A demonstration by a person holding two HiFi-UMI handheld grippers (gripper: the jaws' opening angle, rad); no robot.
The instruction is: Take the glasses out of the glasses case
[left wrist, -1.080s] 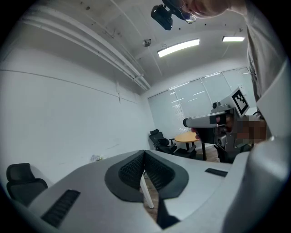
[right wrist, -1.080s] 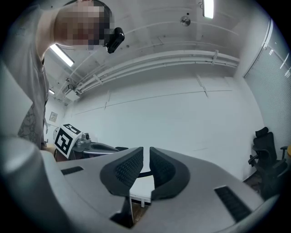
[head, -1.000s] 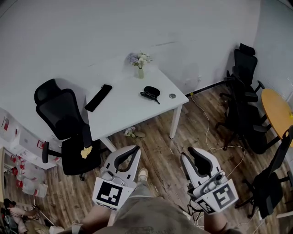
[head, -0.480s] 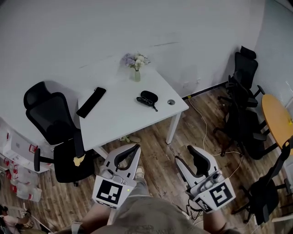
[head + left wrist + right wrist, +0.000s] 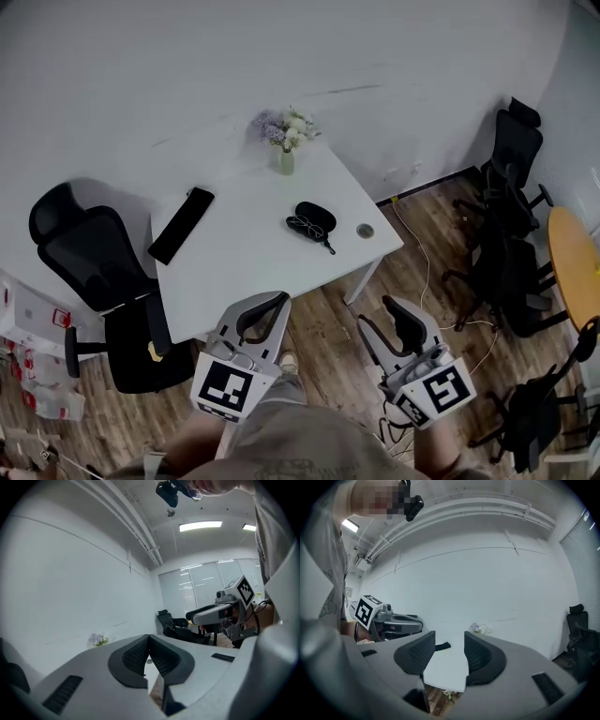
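Desk [image 5: 244,253] now nearer, right claw [image 5: 382,314] spread wide; left claw [image 5: 277,302] closed, both empty. Glasses case [image 5: 317,215] mid-desk, well ahead, glasses [image 5: 303,226] at its near edge. Advise: pin case with left, pinch frame gently.

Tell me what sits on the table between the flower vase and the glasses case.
Nothing. In the head view the white table is bare between the flower vase and the glasses case.
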